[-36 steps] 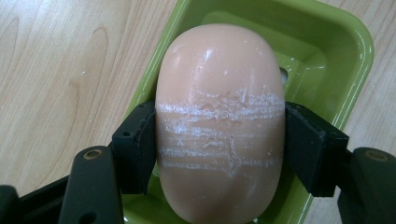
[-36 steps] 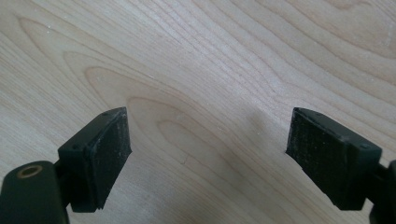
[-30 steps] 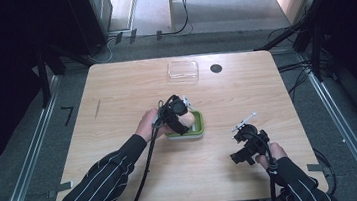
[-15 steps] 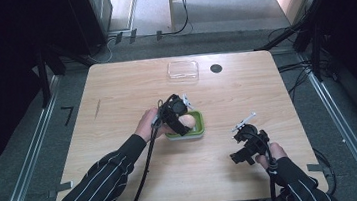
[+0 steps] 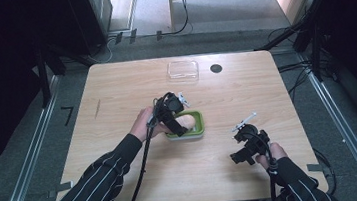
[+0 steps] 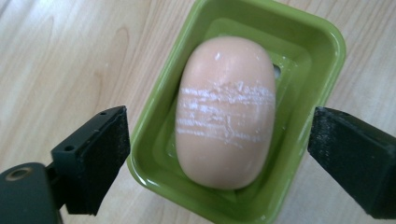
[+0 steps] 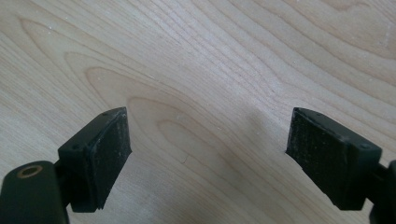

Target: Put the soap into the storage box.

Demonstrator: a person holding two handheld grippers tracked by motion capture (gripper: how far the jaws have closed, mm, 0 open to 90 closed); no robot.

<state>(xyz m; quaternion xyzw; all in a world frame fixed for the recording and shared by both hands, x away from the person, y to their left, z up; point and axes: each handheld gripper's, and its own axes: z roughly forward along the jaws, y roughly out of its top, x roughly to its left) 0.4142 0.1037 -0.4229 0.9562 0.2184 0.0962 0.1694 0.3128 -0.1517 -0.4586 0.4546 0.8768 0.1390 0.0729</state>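
Wooden table [image 5: 116, 97]: clear lid [image 5: 183, 70] well beyond green soap dish [image 5: 200, 123].

Peach oval soap bar [image 6: 225, 112], white scuff stripes, lying flat inside green rect. dish [image 6: 322, 42], mid-table

Wood table [image 5: 115, 92] on grey floor [image 5: 35, 140]; cables [image 5: 294, 75] at right, dark stands around, lit strip beyond.

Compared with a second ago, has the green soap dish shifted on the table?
No. The green soap dish lies at the same spot relative to the clear lid and the black disc at the table's far edge.
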